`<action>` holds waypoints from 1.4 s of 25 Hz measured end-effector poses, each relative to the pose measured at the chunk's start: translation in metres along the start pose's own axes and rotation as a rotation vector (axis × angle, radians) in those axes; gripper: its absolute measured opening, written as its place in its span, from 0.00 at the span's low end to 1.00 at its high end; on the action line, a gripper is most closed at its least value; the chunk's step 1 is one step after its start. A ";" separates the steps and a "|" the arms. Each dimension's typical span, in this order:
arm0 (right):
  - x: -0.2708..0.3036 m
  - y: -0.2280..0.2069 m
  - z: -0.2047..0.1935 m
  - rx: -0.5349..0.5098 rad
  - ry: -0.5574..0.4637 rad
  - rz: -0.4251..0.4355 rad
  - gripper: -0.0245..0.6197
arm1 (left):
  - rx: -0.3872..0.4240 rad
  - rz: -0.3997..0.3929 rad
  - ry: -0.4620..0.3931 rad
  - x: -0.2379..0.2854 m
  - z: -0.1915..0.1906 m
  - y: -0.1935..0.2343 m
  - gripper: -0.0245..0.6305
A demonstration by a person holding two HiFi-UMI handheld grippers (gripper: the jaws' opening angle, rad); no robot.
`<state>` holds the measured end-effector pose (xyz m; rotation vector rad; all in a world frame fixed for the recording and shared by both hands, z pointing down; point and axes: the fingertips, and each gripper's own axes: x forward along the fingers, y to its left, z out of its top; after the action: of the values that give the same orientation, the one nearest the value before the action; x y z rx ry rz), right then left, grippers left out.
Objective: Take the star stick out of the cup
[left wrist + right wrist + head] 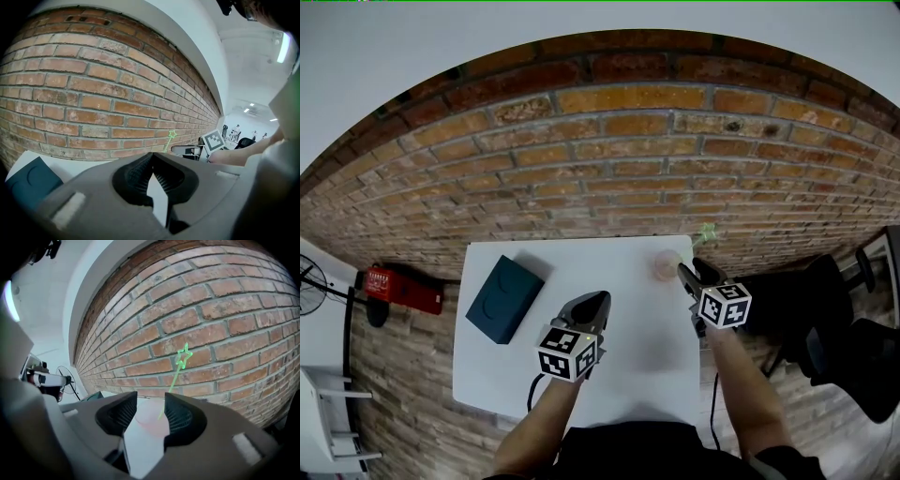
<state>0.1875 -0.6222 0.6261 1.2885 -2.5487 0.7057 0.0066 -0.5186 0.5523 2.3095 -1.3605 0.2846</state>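
Note:
A translucent pink cup [665, 266] stands at the far right corner of the white table [628, 356], close to the brick wall. A thin green star stick [705, 232] leans out of it up and to the right. My right gripper [684, 272] is just in front of the cup and open. In the right gripper view the cup [149, 421] shows in the gap between the jaws of the right gripper [151, 401], untouched, with the star stick [183, 357] rising above the right jaw. My left gripper [598, 298] hovers over the table's middle. In the left gripper view its [152, 155] tips meet on nothing.
A dark teal box [504, 298] lies on the table's left part. The brick wall [609, 159] runs right behind the table. A red device [403, 287] and a fan [309, 281] stand on the floor at left, a black chair [825, 309] at right.

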 end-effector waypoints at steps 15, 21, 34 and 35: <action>0.056 -0.038 -0.019 0.045 0.043 -0.070 0.18 | -0.038 0.042 0.073 0.010 -0.028 0.014 0.05; 0.054 -0.032 -0.019 0.022 0.048 -0.070 0.09 | -0.015 0.036 0.060 0.001 -0.019 0.009 0.05; -0.005 0.030 0.040 -0.138 -0.082 -0.107 0.05 | 0.012 -0.002 0.010 -0.053 -0.004 0.005 0.05; -0.010 0.037 0.045 -0.149 -0.091 -0.107 0.05 | 0.015 -0.012 0.002 -0.057 -0.002 0.003 0.05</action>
<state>0.1653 -0.6185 0.5711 1.4240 -2.5238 0.4372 -0.0244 -0.4747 0.5325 2.3281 -1.3475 0.2947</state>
